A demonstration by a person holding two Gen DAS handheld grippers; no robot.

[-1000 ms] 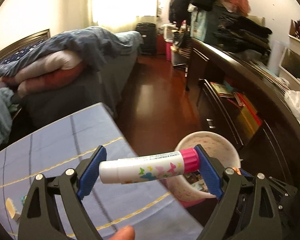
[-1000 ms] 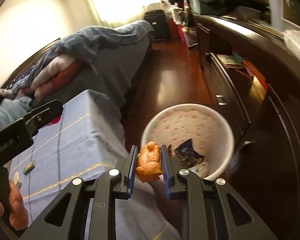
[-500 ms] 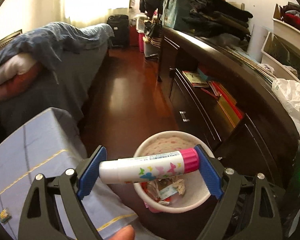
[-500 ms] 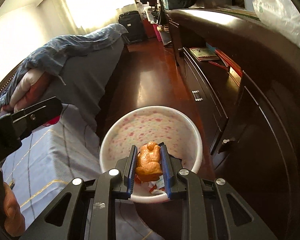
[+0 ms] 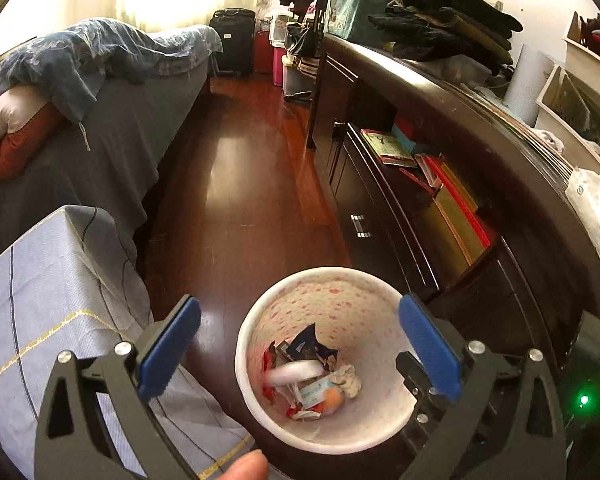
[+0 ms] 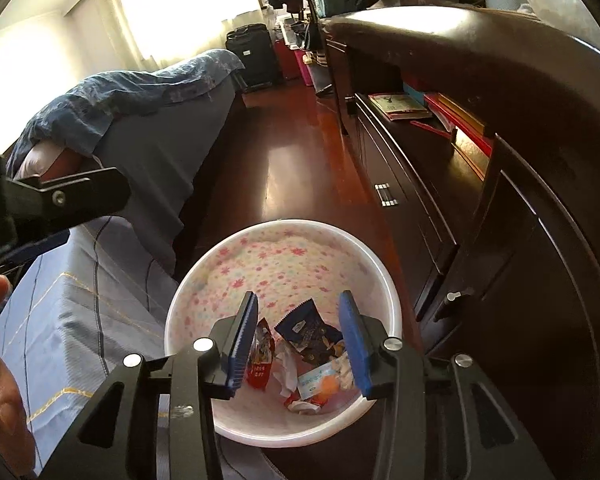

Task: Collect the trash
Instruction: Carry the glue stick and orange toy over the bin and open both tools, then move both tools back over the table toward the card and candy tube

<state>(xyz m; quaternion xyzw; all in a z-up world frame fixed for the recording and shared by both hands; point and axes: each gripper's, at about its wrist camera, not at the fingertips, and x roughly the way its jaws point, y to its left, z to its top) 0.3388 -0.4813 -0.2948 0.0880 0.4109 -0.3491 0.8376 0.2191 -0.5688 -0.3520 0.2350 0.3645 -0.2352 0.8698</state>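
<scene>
Standing on the wood floor [image 5: 236,184] betw. bed [image 5: 100,152] & dark dresser [image 5: 440,216], the floral bin [image 6: 384,276] is holding wrappers, a blurred white tube [image 5: 296,372] & an orange bit [image 6: 327,385]. Both grippers are hovering over it: left gripper [image 5: 300,344] w/ jaws opening, nothing betw. them; right gripper [image 6: 298,340] likewise opening, empty.

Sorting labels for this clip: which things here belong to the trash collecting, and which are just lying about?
Job:
- flowered bin
- wrappers in it
- orange lump
- white stick, blurred
- both grippers, nothing between them

Lying about:
- bed
- suitcase
- shelf books
- folded clothes
</scene>
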